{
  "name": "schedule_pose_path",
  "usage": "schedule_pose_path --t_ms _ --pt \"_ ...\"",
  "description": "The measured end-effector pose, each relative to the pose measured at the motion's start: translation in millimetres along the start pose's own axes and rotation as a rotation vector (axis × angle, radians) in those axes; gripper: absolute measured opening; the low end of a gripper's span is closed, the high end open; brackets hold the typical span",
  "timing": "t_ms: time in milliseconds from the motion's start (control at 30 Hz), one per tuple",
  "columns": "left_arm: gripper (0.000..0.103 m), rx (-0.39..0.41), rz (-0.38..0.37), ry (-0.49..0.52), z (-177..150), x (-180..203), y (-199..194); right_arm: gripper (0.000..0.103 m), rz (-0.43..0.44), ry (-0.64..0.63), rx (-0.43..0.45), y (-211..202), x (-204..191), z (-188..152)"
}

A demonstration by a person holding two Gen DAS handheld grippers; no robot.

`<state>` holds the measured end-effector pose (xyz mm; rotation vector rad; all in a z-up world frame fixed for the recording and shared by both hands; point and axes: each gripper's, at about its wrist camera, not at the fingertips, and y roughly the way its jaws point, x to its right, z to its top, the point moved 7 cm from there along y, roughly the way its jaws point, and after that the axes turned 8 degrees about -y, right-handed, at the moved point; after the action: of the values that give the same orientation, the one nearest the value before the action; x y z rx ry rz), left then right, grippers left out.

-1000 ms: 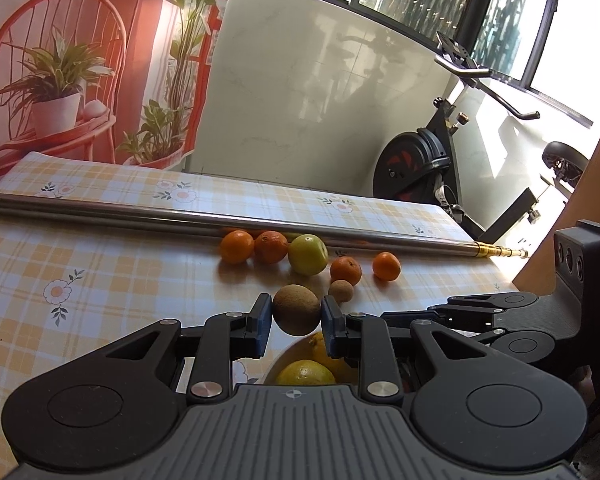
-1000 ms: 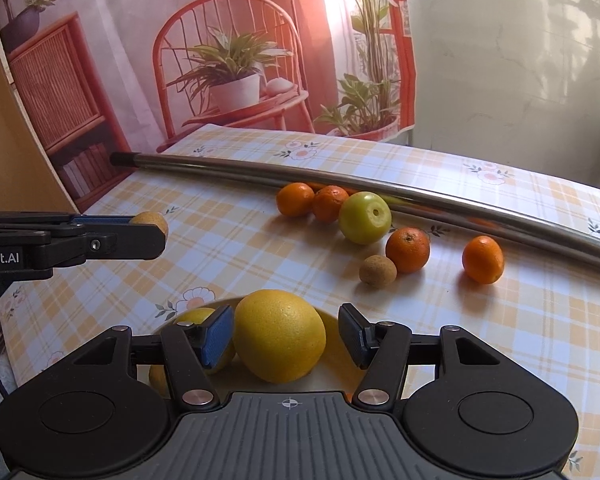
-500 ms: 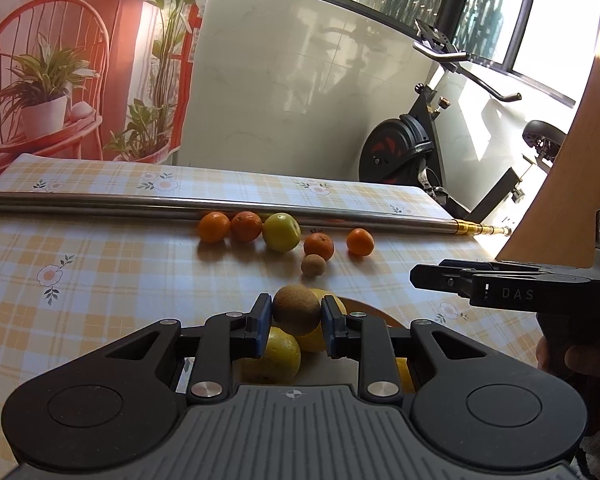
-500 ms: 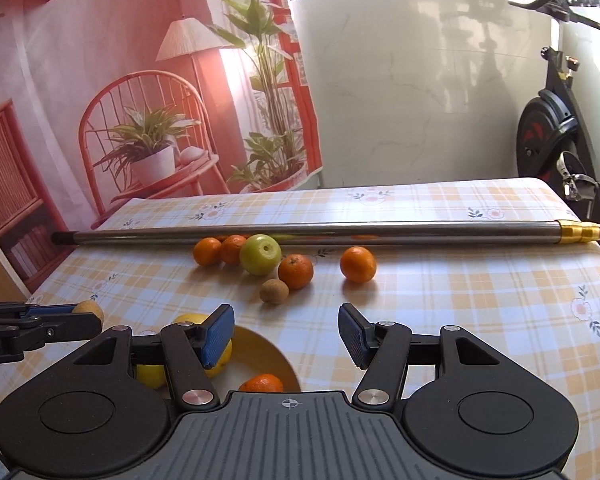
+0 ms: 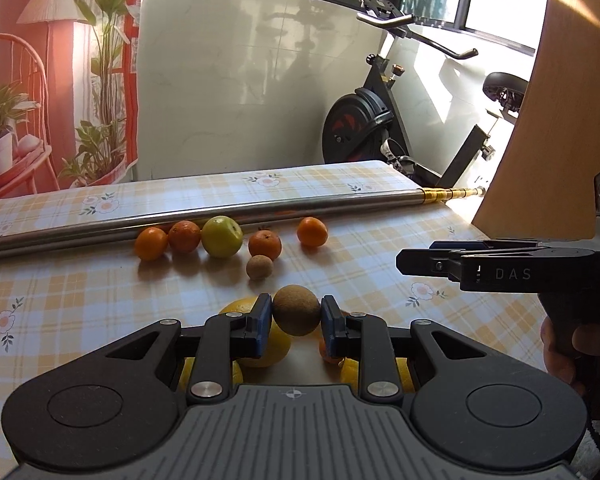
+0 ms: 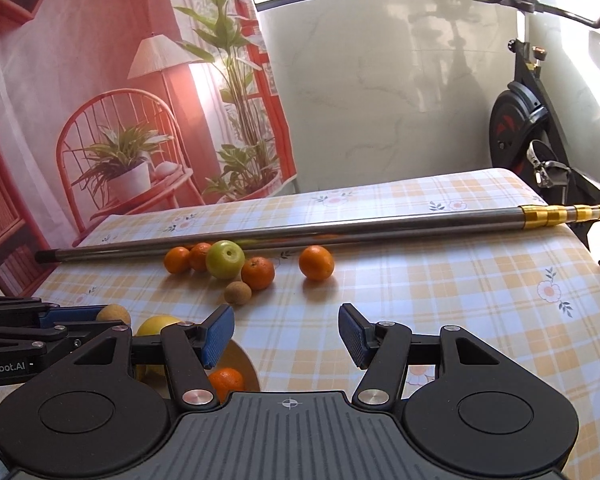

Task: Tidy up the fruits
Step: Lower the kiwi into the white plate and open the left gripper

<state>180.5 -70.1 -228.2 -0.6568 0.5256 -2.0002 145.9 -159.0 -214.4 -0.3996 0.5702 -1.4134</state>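
Note:
My left gripper is shut on a brown kiwi, held just above a yellow plate that carries lemons and a small orange. From the right wrist view the same kiwi shows between the left gripper's fingers at the left edge. My right gripper is open with nothing in it, beside the plate. On the checked tablecloth ahead lie several oranges, a green apple and a second small kiwi.
A long metal pole lies across the table behind the fruit, its gold end near the right edge. An exercise bike stands beyond the table. A hand holds the right gripper's handle. A wooden panel rises at right.
The right gripper let go of the large lemon, lifted and backed off to the right of the plate. The left gripper kept the kiwi and shifted over the plate.

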Motion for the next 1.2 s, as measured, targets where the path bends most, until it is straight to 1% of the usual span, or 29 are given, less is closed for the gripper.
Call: schedule_pose_path --t_ms 200,367,600,800,1200 --pt "0.028 -0.052 -0.011 0.085 0.9 16.3 29.9 0.054 -0.008 0.032 -0.008 4.3 11.6 -5.6" --pt "0.028 -0.125 0.015 0.13 -6.0 16.3 52.1 0.055 -0.01 0.062 -0.012 9.3 21.6 -9.5" --pt "0.028 -0.16 0.016 0.194 -6.1 23.0 64.1 0.055 -0.001 0.082 -0.023 16.7 25.3 -14.8" --pt "0.028 -0.186 0.019 0.218 -11.8 25.8 68.9 0.055 -0.001 0.093 -0.028 19.5 29.2 -17.0" --pt "0.028 -0.204 0.022 0.211 -11.7 24.9 74.2 0.055 0.001 0.099 -0.03 21.5 28.7 -17.7"
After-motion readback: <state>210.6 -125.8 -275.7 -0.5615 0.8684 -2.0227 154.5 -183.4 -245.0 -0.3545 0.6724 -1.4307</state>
